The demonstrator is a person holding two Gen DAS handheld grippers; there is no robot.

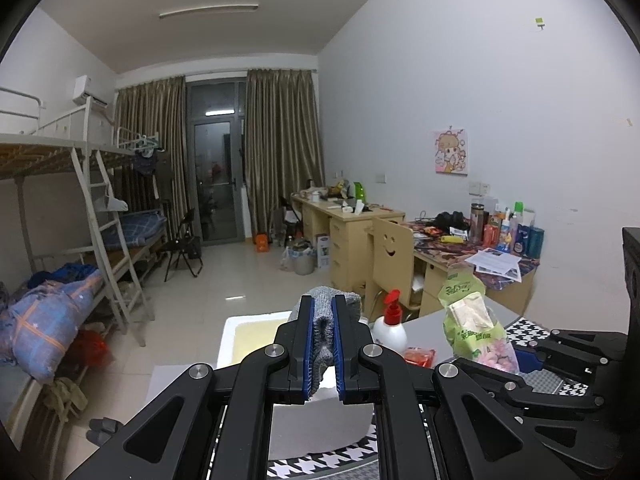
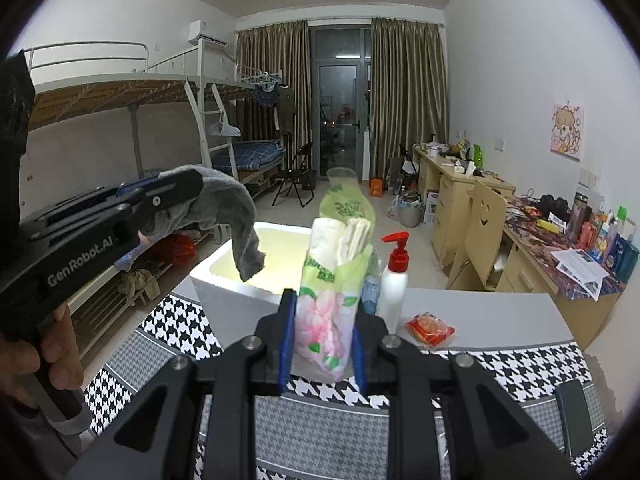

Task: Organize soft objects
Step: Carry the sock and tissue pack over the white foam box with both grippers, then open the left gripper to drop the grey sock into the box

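While jaws grip a grey sock [image 1: 322,328] and tissue pack [image 2: 336,280], a houndstooth cloth [image 2: 180,332] covers the dormitory table.

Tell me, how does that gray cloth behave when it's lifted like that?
Probably floppy: the gray cloth droops off the left gripper with its free end hanging over the white foam box. It likely weighs little, since a narrow pinch carries it. It bunches between the pads, so it seems soft.
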